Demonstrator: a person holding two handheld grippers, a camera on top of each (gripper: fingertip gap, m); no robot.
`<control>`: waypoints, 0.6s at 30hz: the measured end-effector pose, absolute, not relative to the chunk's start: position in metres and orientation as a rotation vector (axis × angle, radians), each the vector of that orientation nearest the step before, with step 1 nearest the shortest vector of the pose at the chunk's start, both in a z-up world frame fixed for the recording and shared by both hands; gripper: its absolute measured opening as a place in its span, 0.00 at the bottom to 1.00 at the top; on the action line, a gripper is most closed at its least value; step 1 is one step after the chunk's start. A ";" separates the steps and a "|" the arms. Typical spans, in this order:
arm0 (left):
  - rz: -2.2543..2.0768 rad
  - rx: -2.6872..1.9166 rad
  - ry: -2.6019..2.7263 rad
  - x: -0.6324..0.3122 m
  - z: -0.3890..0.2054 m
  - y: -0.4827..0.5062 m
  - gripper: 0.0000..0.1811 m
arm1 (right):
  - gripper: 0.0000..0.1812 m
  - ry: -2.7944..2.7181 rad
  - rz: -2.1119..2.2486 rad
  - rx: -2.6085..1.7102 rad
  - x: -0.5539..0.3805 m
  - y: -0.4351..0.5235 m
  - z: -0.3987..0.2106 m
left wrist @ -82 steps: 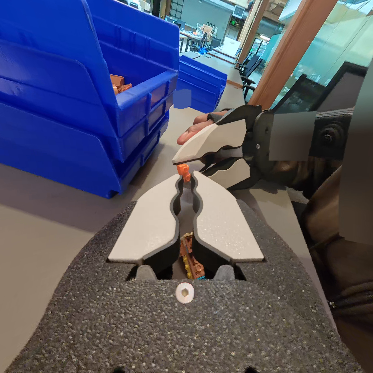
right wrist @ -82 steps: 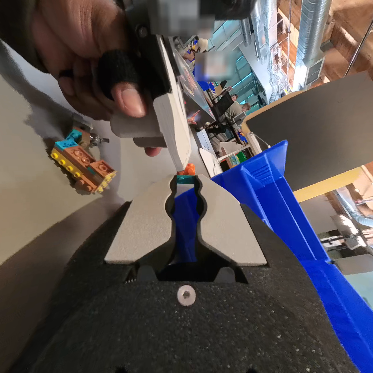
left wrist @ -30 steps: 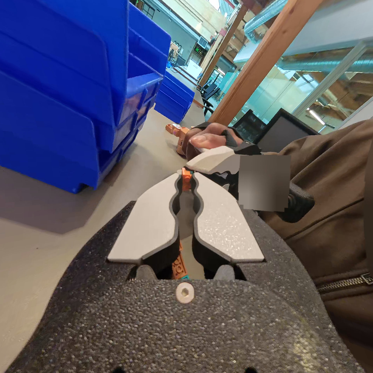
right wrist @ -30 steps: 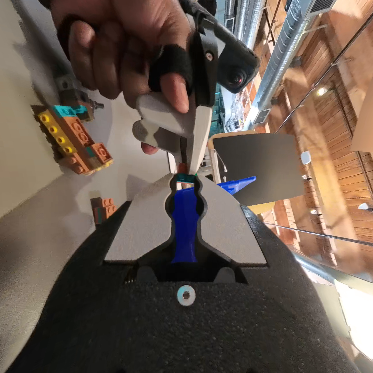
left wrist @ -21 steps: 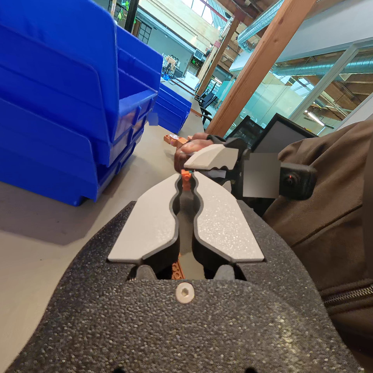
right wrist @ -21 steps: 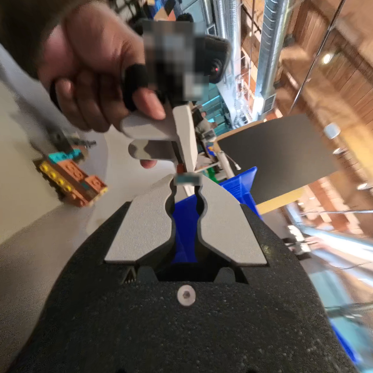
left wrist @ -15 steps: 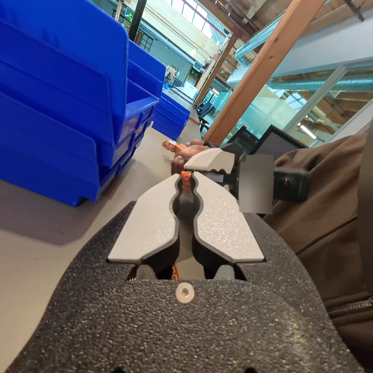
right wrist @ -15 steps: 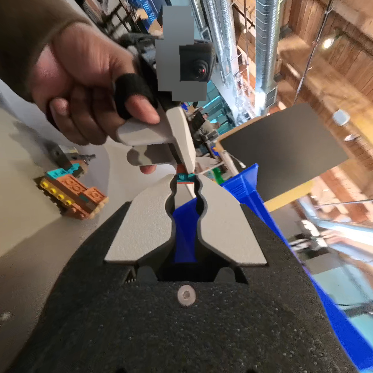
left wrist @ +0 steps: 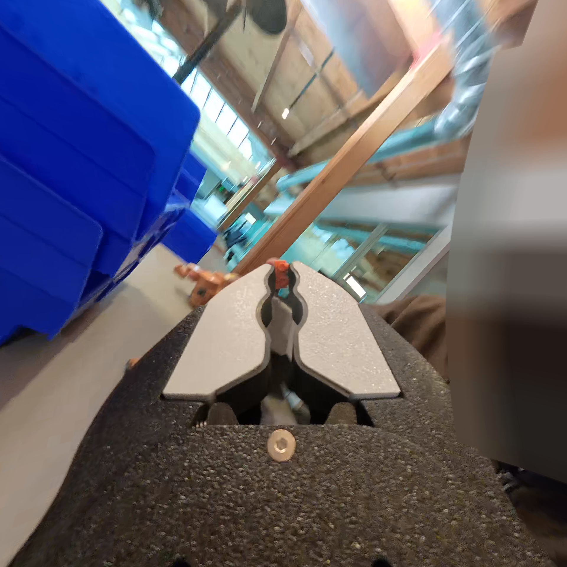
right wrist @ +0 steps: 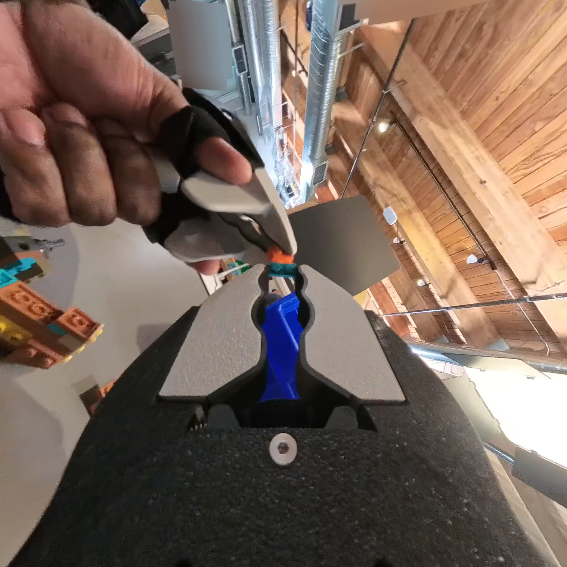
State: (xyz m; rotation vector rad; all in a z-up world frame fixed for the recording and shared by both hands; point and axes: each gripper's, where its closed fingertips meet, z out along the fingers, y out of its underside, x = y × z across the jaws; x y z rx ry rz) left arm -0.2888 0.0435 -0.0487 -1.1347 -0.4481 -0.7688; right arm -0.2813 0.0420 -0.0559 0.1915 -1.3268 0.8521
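Observation:
My left gripper is shut on a small orange brick at its fingertips. My right gripper is shut on a small teal plate, held flat across its tips. In the right wrist view the left gripper, held by a hand, comes down from the upper left. Its orange brick sits right on top of the teal plate. Both are held above the grey table. In the left wrist view a grey finger of the other gripper shows through the gap.
A brown, teal and yellow brick assembly lies on the table at left, with a small brown brick near it. Stacked blue bins stand at left. Another brown brick piece lies farther along the table. A brown sleeve is at right. Less than 4 cm separates the two grippers' tips.
The left gripper has tilted upward and moved over the right gripper. The orange brick stays against the teal plate. Both grippers stay shut.

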 end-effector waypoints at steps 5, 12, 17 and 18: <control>-0.728 -1.103 -0.481 -0.302 -0.047 0.034 0.04 | 0.09 -1.288 0.918 0.154 -0.281 0.044 -0.043; -0.608 -1.188 -0.439 -0.300 -0.046 0.035 0.04 | 0.09 -1.179 1.197 -0.092 -0.288 0.064 0.010; -0.592 -1.182 -0.449 -0.305 -0.047 0.032 0.04 | 0.17 -1.444 1.116 -0.522 -0.368 0.104 0.006; -0.587 -1.185 -0.446 -0.305 -0.047 0.032 0.04 | 0.21 -1.498 1.171 -0.579 -0.374 0.107 0.003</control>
